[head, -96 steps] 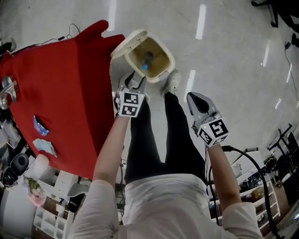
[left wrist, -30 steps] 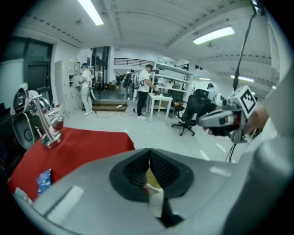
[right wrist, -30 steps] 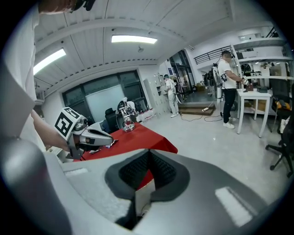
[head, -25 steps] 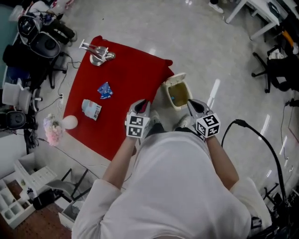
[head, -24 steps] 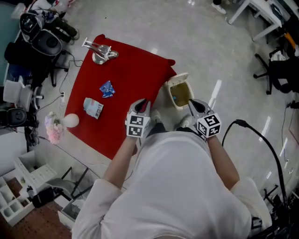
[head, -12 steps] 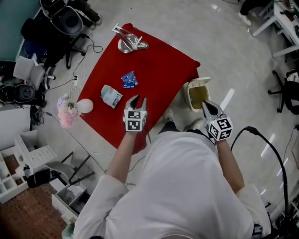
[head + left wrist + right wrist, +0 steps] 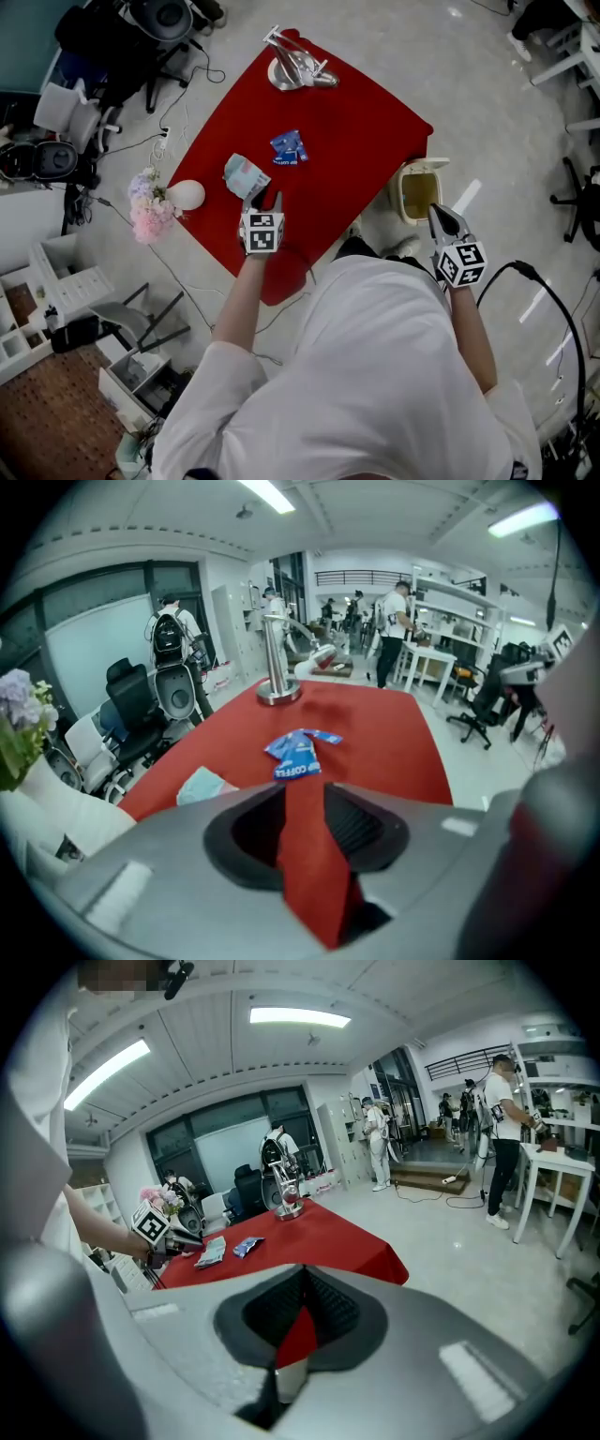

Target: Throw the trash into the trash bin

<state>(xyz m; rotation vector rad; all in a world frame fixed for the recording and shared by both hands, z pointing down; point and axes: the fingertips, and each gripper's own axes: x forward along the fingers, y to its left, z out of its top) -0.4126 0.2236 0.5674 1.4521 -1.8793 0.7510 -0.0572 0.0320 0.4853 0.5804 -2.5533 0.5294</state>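
A red-clothed table [image 7: 319, 141] carries two bits of trash: a blue coffee wrapper [image 7: 289, 147] [image 7: 298, 755] and a crumpled pale teal wrapper [image 7: 245, 175] [image 7: 202, 785]. My left gripper [image 7: 265, 200] [image 7: 302, 799] hangs over the table's near part, just right of the pale wrapper. Its jaws are opening, with only red cloth showing between them. The cream trash bin [image 7: 419, 190] stands lid-up on the floor at the table's right corner. My right gripper [image 7: 437, 212] [image 7: 300, 1283] is beside the bin, fingertips together and holding nothing.
A steel stand [image 7: 298, 67] [image 7: 277, 663] sits at the table's far end. A white vase with flowers [image 7: 159, 200] stands off the table's left edge. Office chairs and gear [image 7: 141, 37] crowd the far left. A black cable [image 7: 553, 291] loops on the floor at right.
My left gripper has swung from beside the bin out over the table toward the pale wrapper, and its jaws have parted. The right gripper shifted slightly beside the bin.
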